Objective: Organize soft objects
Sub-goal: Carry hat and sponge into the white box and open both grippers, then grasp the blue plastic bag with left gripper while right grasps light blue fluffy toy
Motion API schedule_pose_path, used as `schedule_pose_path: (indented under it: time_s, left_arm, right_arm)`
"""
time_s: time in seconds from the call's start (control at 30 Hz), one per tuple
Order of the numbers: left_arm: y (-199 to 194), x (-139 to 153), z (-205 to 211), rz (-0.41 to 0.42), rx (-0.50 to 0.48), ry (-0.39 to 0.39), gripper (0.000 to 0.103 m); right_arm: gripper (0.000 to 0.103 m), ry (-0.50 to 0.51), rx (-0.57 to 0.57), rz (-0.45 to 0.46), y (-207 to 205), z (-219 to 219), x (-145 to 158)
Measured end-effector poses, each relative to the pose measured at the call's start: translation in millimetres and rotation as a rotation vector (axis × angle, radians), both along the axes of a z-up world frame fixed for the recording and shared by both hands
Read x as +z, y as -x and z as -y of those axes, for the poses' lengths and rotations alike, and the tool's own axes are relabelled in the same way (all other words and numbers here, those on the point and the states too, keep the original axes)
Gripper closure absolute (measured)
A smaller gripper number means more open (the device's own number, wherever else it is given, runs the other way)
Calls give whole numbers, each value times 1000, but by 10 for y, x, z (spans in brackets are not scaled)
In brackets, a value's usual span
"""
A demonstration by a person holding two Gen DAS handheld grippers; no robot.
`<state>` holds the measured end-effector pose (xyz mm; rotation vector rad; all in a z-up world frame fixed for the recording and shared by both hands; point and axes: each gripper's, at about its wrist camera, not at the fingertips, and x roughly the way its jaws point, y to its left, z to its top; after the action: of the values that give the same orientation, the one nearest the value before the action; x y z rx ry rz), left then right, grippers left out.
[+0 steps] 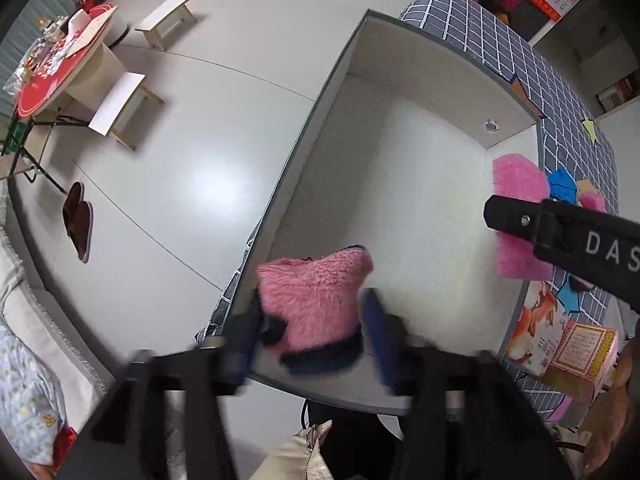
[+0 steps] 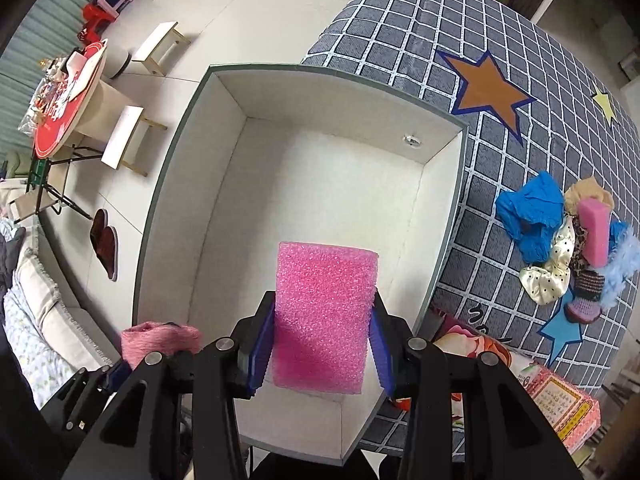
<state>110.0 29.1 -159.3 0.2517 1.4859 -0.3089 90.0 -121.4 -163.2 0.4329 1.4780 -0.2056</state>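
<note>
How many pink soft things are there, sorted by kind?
Pink foam sheet: 1
Pink fuzzy item: 1
Pink sponge block: 1
Total: 3

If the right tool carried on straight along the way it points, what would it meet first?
Most likely the white floor of the open box. The right tool points down into it, gripping the pink foam block, whose far end would probably touch first; depth is unclear.
</note>
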Motion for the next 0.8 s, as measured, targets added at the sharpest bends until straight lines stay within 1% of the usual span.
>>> schedule_pose_path:
  time_s: [0.03, 0.07, 0.13, 0.2, 0.33, 0.43, 0.63, 0.73, 0.8]
  left_arm:
    - [10, 18, 9, 5, -1, 3, 18]
    - [23, 57, 17, 22, -4, 9, 18]
    - [51, 140, 33, 60, -17, 13, 18]
    - [89, 197, 78, 89, -43, 3, 18]
    - [157, 188, 151, 89, -87, -21, 18]
    - [191, 190, 174, 81, -96, -16, 18]
    - [240, 208, 199, 82, -104, -10, 18]
    - [257, 196, 228, 77, -113, -20, 18]
    - [272, 234, 271, 88, -127, -9, 18]
  right_arm:
    - [51, -10, 3, 3, 0, -6, 3]
    - [31, -17, 7, 6, 3, -12, 8]
    - [9, -11, 3, 31, 26, -25, 58]
    - [9, 0, -10, 84, 60, -26, 156]
    - [9, 17, 5, 115, 75, -58, 245]
    - [9, 10, -3, 120, 117, -38, 262]
    - [9, -7, -63, 123, 241, 91, 294]
    - [9, -7, -93, 135, 320, 171, 356]
    - [9, -24, -119, 139, 386, 244, 407]
